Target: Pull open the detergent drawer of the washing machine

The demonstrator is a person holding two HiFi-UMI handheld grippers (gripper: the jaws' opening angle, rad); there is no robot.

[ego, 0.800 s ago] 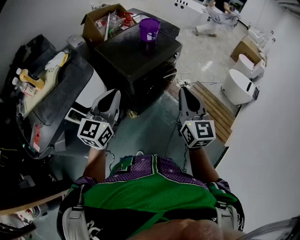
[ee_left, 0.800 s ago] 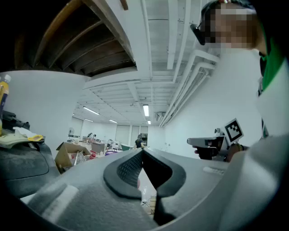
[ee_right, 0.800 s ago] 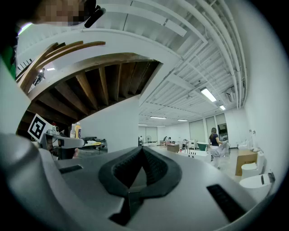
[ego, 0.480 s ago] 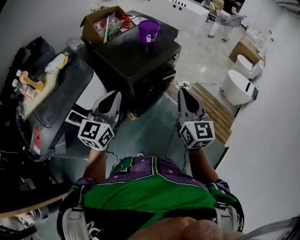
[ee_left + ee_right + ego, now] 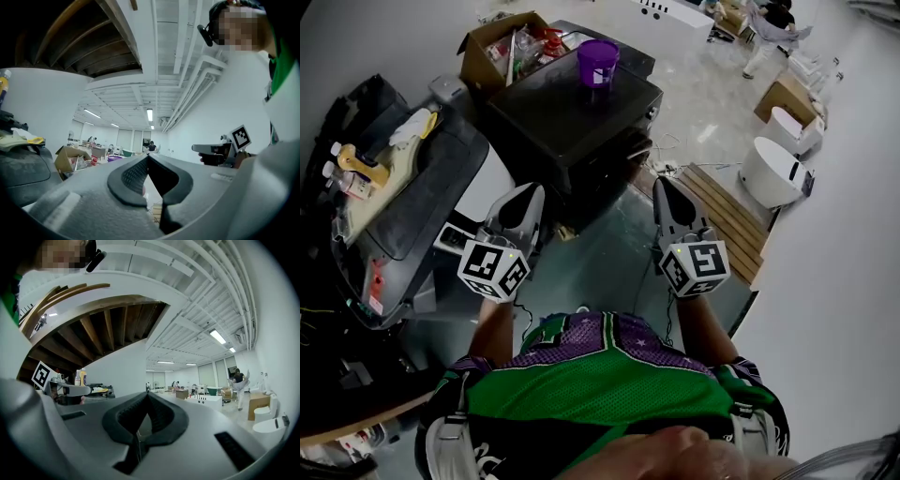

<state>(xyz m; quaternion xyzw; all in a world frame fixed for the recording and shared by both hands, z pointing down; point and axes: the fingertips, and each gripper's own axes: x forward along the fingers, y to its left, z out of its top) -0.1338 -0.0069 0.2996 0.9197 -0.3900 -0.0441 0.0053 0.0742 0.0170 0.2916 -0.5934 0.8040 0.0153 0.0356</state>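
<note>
**Inspector:** Changes since the last look?

**Operator:** Few. At the left of the frame the washer (image 5: 490, 183), as I judge it, stands as before, white front toward me and clutter on its dark top. My left gripper (image 5: 531, 193) has barely shifted. Its jaws are together with nothing between them. My right gripper (image 5: 662, 187), right of centre, is likewise closed and empty. A person (image 5: 773, 23) at the upper right has walked further right.

**Inspector:** Bearing on the task?

**Operator:** None yet, in my judgement. Neither tool touches the washer. I take the drawer to sit in the panel (image 5: 450, 234) just left of the left gripper, but cannot confirm it. Nothing there looks pulled out.

**Inspector:** Legible writing?

**Operator:** None. The cubes (image 5: 494, 270) carry square black-and-white markers only. The red label (image 5: 373, 281) at lower left and the white patch on the purple cup (image 5: 598, 61) are too small to read.
</note>
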